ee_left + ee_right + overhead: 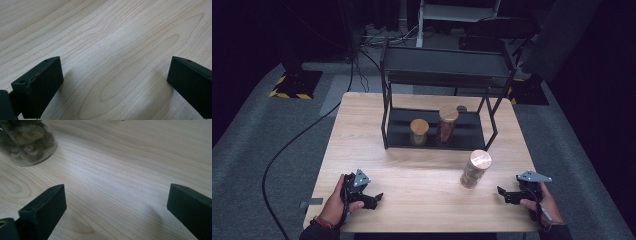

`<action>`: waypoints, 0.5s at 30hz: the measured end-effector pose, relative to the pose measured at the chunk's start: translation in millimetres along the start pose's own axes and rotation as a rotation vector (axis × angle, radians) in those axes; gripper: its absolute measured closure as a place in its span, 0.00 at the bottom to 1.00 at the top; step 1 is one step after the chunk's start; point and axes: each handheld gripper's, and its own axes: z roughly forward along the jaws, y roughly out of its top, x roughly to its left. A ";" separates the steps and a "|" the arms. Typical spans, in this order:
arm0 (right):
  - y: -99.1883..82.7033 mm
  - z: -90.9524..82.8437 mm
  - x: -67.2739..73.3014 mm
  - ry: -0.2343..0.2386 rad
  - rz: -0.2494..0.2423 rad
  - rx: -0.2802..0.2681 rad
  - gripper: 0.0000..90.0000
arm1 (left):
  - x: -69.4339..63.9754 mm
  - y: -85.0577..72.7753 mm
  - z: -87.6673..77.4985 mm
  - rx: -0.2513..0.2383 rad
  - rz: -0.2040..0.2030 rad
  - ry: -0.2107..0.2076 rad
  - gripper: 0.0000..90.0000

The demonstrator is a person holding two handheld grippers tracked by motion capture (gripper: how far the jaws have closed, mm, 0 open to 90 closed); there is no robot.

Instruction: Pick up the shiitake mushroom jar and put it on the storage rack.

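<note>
Left gripper (374, 197): mine, resting near left on the surface (412, 175), jaws wide, empty.
Right gripper (503, 193): near right, jaws wide, nothing between them.
Jar (475, 169): stands on the surface just left of my right gripper, not yet gripped.
Rack (437, 135): far; two jars already on its lower shelf.
Left to do: likely grip and shelve this jar.
</note>
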 end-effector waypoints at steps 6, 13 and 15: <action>4.1 -5.4 4.1 0.019 -0.019 -0.019 0.03 | 0.0 0.0 0.0 0.000 0.000 0.000 0.00; 8.1 -10.9 10.1 0.041 -0.045 -0.039 0.02 | 0.0 0.0 0.0 0.000 0.000 0.000 0.00; 9.3 -11.7 11.9 0.045 -0.057 -0.042 0.03 | 0.0 0.0 0.0 0.000 0.000 0.000 0.00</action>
